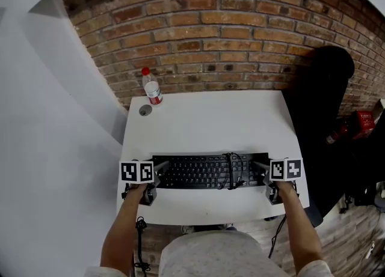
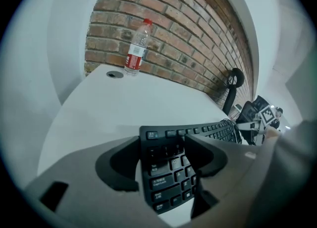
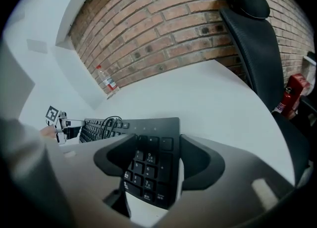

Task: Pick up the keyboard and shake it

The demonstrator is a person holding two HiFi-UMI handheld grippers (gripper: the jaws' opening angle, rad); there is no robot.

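Note:
A black keyboard [image 1: 204,172] lies lengthwise near the front edge of the white table [image 1: 204,122], with its cable [image 1: 231,170] coiled on top of the keys. My left gripper [image 1: 159,173] holds its left end, one jaw on the back edge and one on the front edge. In the left gripper view the keyboard [image 2: 171,172] fills the gap of the left gripper [image 2: 166,160]. My right gripper [image 1: 260,172] clamps the right end the same way. The right gripper view has the number pad of the keyboard [image 3: 148,167] inside the right gripper [image 3: 153,160].
A plastic water bottle [image 1: 151,87] with a red cap stands at the table's far left corner, a small grey round thing [image 1: 145,110] beside it. A brick wall runs behind the table. A black office chair [image 1: 319,101] and a red extinguisher [image 1: 355,124] stand to the right.

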